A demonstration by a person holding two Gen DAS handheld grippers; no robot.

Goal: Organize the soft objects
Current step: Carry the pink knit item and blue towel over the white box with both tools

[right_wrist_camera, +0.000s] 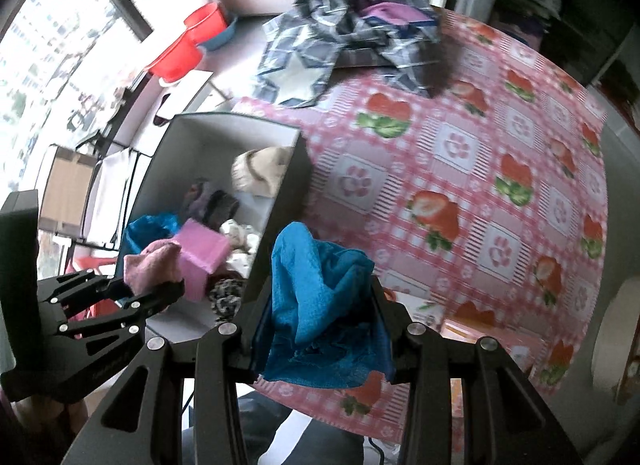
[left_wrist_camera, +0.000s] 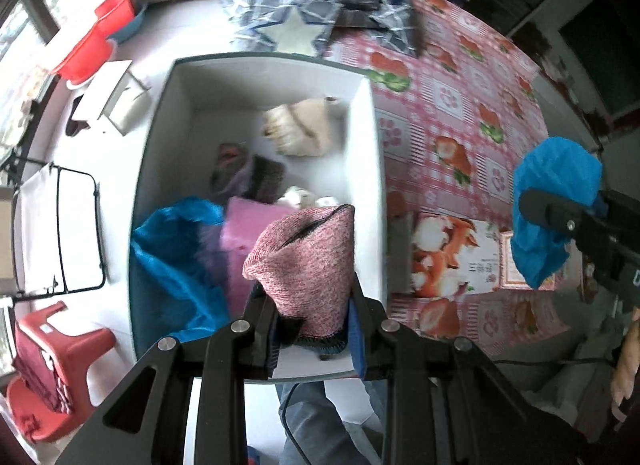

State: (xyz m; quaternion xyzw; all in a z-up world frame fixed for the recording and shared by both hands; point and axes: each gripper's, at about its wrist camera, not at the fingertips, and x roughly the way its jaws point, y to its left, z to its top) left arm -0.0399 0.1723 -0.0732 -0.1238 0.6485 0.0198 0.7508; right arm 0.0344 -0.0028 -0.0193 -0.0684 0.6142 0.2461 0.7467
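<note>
Pink checked tablecloth [right_wrist_camera: 460, 185] right of frame, white box [left_wrist_camera: 362, 153] centre-left. Right gripper [right_wrist_camera: 320, 317] clamps blue cloth [right_wrist_camera: 320, 289] outside the box wall; could snag there. Left gripper [left_wrist_camera: 310, 325] pinches pink sock [left_wrist_camera: 308, 261] over box; may slip.

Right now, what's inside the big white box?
The big white box holds a cream knitted hat, a dark striped knit, a pink foam block, crumpled blue cloth and small white fluffy bits. Whatever lies underneath them is covered.

Pink knit sock [left_wrist_camera: 308, 265]; blue cloth [right_wrist_camera: 320, 305]; pink-checked tablecloth [right_wrist_camera: 460, 185].
</note>
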